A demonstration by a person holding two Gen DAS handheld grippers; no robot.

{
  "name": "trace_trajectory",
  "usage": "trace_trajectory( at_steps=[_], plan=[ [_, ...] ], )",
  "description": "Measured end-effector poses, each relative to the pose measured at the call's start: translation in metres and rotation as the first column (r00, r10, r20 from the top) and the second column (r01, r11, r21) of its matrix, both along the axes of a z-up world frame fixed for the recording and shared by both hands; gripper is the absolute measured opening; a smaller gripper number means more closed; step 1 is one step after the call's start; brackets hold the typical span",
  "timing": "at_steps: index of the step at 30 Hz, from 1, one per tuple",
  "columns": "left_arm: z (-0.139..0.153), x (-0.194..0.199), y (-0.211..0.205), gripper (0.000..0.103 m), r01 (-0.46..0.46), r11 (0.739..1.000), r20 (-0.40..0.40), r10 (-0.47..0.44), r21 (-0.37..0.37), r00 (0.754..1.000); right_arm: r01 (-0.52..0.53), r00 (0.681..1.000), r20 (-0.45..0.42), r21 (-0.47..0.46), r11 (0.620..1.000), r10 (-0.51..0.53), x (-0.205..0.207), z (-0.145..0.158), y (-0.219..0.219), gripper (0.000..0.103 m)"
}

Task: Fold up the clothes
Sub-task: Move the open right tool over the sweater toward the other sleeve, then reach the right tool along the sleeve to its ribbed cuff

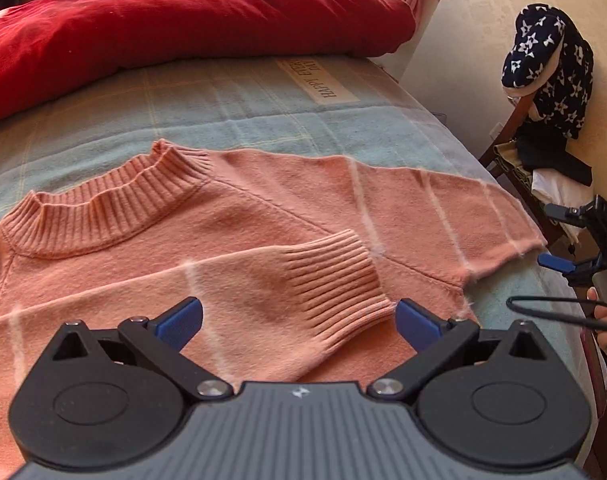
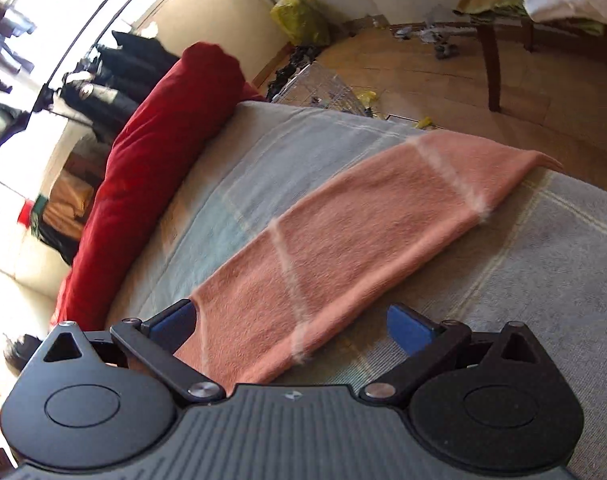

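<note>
Left wrist view: my left gripper (image 1: 299, 322) is spread wide over the pink sweater (image 1: 263, 216), which lies flat on the bed (image 1: 223, 108), one sleeve already across the chest with its ribbed cuff (image 1: 343, 276) between my fingers. I should let that cuff lie smooth.

Right wrist view: my right gripper (image 2: 291, 326) is spread too, pinching nothing, over the other sleeve (image 2: 343, 232). I judge I should pinch near its end and carry it across flat.

The right claw (image 2: 291, 322) is wide open over a pink sweater (image 2: 343, 240). The sweater lies flat on a grey-blue bed (image 2: 543, 280). A big red blanket (image 2: 143, 160) lies along the bed's far side.
</note>
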State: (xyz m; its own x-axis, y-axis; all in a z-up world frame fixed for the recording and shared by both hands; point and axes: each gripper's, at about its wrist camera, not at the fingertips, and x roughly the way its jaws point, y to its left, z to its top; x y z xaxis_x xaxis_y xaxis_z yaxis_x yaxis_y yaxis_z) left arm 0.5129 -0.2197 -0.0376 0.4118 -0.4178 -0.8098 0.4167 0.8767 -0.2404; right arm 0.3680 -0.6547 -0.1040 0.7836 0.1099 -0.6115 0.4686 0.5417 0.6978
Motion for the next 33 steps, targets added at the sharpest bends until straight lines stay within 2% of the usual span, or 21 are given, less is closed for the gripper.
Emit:
trace_trajectory(
  at_steps=[7, 12, 20, 25, 29, 33],
  plan=[
    [-0.005, 0.003, -0.026, 0.102, 0.012, 1.000, -0.015, -0.011, 0.021, 1.000, 0.147, 0.988, 0.031, 0.165, 0.975, -0.154, -0.015, -0.026, -0.050, 0.103],
    [-0.006, 0.005, -0.039, 0.102, 0.034, 0.999, -0.026, -0.033, 0.037, 0.999, 0.184, 0.981, 0.023, 0.202, 0.962, -0.193, -0.017, -0.042, -0.064, 0.103],
    [-0.009, 0.006, -0.062, 0.102, 0.099, 0.993, -0.018, -0.098, 0.062, 0.995, 0.181, 0.980, 0.045, 0.215, 0.960, -0.195, -0.018, -0.052, -0.073, 0.103],
    [-0.013, 0.006, -0.068, 0.102, 0.100, 0.993, -0.032, -0.099, 0.054, 0.995, 0.124, 0.987, 0.078, 0.207, 0.970, -0.142, -0.017, -0.055, -0.076, 0.103],
    [-0.015, 0.005, -0.069, 0.102, 0.095, 0.994, -0.037, -0.093, 0.052, 0.995, 0.138, 0.979, 0.114, 0.251, 0.958, -0.170, -0.022, -0.060, -0.083, 0.103],
    [-0.015, 0.005, -0.069, 0.102, 0.094, 0.994, -0.038, -0.093, 0.051, 0.995, 0.122, 0.980, 0.129, 0.214, 0.969, -0.152, -0.007, -0.059, -0.086, 0.103]
  ],
)
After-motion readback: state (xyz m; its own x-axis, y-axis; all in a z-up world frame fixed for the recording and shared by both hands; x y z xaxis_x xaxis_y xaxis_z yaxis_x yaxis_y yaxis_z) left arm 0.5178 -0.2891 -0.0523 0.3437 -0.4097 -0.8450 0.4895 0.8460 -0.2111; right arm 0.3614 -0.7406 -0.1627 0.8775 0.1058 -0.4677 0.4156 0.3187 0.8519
